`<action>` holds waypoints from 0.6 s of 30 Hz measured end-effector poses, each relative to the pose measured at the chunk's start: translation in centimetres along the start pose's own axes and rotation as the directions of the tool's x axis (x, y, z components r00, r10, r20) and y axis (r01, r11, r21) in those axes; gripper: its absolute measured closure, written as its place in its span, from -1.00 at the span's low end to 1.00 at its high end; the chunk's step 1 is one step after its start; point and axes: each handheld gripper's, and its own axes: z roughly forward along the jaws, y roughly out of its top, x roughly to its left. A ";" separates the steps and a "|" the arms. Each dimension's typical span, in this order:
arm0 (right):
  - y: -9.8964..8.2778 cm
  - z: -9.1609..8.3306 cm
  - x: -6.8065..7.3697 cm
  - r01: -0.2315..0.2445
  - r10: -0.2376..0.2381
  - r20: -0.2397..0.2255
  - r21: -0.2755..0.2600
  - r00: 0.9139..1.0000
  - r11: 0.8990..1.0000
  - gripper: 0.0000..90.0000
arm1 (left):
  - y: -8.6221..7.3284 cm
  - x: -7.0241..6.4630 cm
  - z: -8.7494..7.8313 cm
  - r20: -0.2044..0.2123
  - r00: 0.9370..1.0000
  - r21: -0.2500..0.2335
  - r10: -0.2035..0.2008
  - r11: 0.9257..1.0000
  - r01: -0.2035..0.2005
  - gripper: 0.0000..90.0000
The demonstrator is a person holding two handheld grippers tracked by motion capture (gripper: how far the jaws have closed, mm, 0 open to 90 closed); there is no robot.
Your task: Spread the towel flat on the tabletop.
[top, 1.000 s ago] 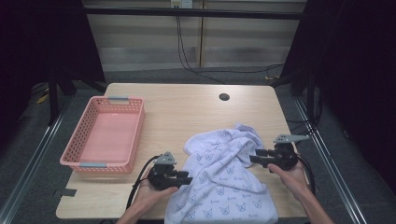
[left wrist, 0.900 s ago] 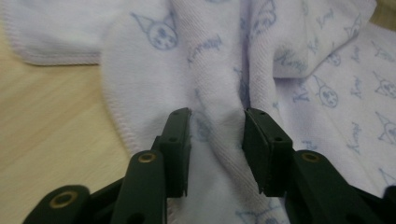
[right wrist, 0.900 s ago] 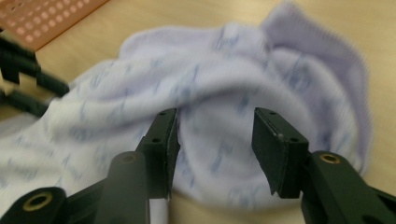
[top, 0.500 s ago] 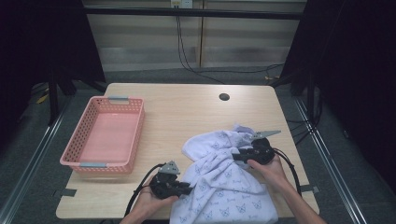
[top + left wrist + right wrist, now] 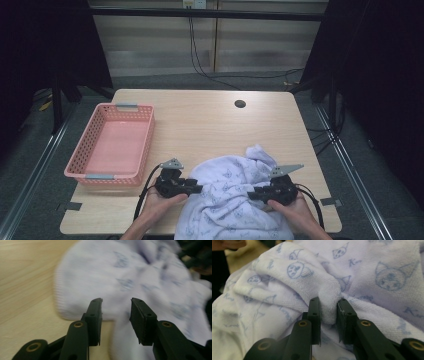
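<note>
White terry towel point(image 5: 235, 200), printed with pale blue cat faces, lies bunched at the near right of the desk point(image 5: 210, 122), partly spilling over its near edge. My right hand-held gripper point(image 5: 329, 308) has just been closing and now pinches a raised fold of it between the pads. I judge that bite good but shallow, so I should lift slowly and keep the fold from sliding out. My left hand-held gripper point(image 5: 116, 308) stands apart at the towel's left hem, its jaws having just opened again with cloth ahead of them but nothing pressed. I should push it further onto the hem before clamping, taking one layer only. Left of all this sits the pink basket point(image 5: 111, 145), well apart.
</note>
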 end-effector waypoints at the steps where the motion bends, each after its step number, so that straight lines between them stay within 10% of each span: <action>1: -0.4 -0.3 0.4 -0.002 0.002 -0.009 0.008 1.000 1.000 0.67 | -0.1 0.2 0.2 -0.016 1.000 0.008 -0.003 1.000 0.003 0.38; 7: -1.6 -2.7 1.8 -0.023 0.023 -0.016 -0.020 1.000 1.000 0.48 | -0.1 0.0 0.4 -0.050 0.999 -0.007 0.013 1.000 -0.014 0.36; 12: 0.6 -4.9 -1.0 -0.019 0.028 0.067 -0.133 0.997 0.991 0.46 | 0.1 0.8 -0.3 -0.070 0.997 -0.065 -0.030 0.998 0.026 0.30; 18: 4.4 -3.9 -5.3 0.003 0.024 0.179 -0.148 0.984 0.989 0.40 | 0.1 2.0 -0.1 -0.062 0.997 -0.044 -0.046 0.998 0.043 0.32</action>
